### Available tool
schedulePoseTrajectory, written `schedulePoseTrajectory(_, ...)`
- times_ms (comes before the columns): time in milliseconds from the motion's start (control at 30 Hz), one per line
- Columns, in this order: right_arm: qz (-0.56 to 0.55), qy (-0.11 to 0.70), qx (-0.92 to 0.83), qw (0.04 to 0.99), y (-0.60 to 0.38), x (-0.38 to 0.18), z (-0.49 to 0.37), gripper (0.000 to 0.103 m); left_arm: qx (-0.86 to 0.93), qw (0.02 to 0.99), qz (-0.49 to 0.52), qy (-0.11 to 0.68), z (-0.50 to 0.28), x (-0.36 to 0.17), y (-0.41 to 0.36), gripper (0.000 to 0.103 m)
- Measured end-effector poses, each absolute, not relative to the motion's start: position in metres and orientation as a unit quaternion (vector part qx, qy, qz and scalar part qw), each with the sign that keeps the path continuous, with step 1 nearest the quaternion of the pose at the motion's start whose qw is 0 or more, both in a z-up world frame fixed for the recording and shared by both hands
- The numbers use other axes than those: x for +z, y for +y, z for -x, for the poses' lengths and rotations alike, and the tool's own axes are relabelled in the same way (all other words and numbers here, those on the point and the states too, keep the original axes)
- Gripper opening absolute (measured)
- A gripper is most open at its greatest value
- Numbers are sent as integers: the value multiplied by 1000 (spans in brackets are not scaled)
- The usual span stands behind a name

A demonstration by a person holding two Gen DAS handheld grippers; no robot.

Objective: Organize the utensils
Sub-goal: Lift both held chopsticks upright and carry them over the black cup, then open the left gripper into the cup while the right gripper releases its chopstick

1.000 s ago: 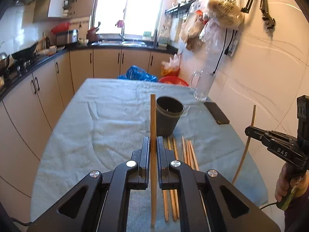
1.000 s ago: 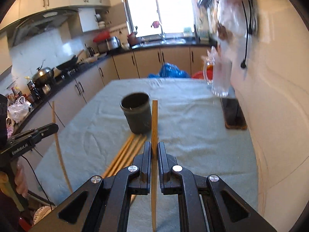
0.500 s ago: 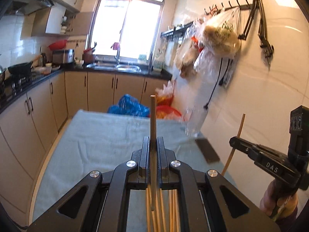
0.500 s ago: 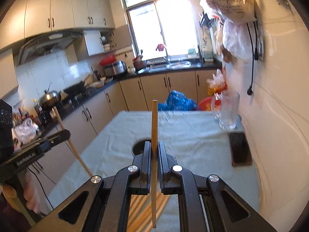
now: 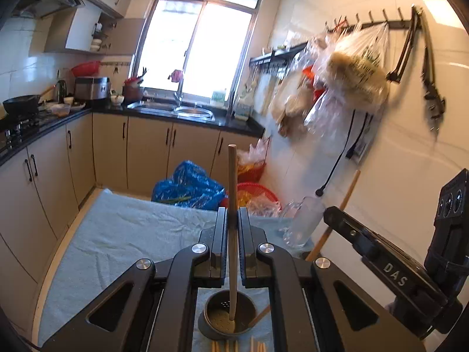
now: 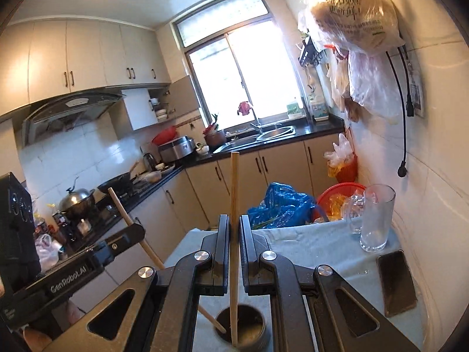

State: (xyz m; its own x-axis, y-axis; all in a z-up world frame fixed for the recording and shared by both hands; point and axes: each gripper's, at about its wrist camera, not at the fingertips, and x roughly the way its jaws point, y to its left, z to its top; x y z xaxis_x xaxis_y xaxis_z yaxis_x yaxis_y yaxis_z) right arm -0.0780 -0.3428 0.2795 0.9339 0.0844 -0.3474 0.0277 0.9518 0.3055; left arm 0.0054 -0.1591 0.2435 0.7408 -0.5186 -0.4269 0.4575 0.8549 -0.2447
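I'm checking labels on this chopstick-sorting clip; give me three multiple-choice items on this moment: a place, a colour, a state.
1. Where do the lower tips of the two held chopsticks point?
A. into the dark cup
B. into the glass mug
C. at the phone

2. What colour is the bag beyond the table's far edge?
A. green
B. blue
C. white

3. How do the left gripper's jaws stand?
A. wide open, holding nothing
B. shut on a spoon
C. shut on a chopstick

Answers:
1 A: both chopsticks end inside the cup.
2 B: the bag is bright blue.
3 C: the left gripper has its jaws pressed on the upright stick.
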Motion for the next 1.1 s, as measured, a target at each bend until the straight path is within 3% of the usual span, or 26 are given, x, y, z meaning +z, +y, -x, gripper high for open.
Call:
schedulePoseTrajectory(367,-166,284,5,944,-354,204,29,7,-247,919,26,308,-31,190,-179,6)
schedulePoseTrajectory(433,-172,291,2,941,-358,198,25,8,-247,917,25,312,-30,188,-180,9)
schedulePoseTrajectory(467,-175,294,-1,940,-360,197,24,8,-247,917,25,313,-29,187,-179,18)
schedulePoseTrajectory(500,-178,296,-3,938,-361,195,24,11,-246,917,26,312,-28,188,-178,29)
schedulePoseTrajectory(567,-184,297,-6,937,-363,195,26,27,-244,920,34,304,-23,192,-171,42)
schedulePoseTrajectory(600,-185,295,-6,937,-363,196,28,42,-243,923,38,297,-18,195,-167,45)
schedulePoseTrajectory(633,-184,292,-7,939,-364,197,30,48,-243,924,39,293,-16,198,-165,45)
schedulePoseTrajectory(967,-156,280,-14,947,-354,231,75,50,-226,936,48,267,39,223,-110,50)
schedulePoseTrajectory(1100,-125,280,-16,952,-348,243,111,60,-222,939,55,256,74,225,-78,59)
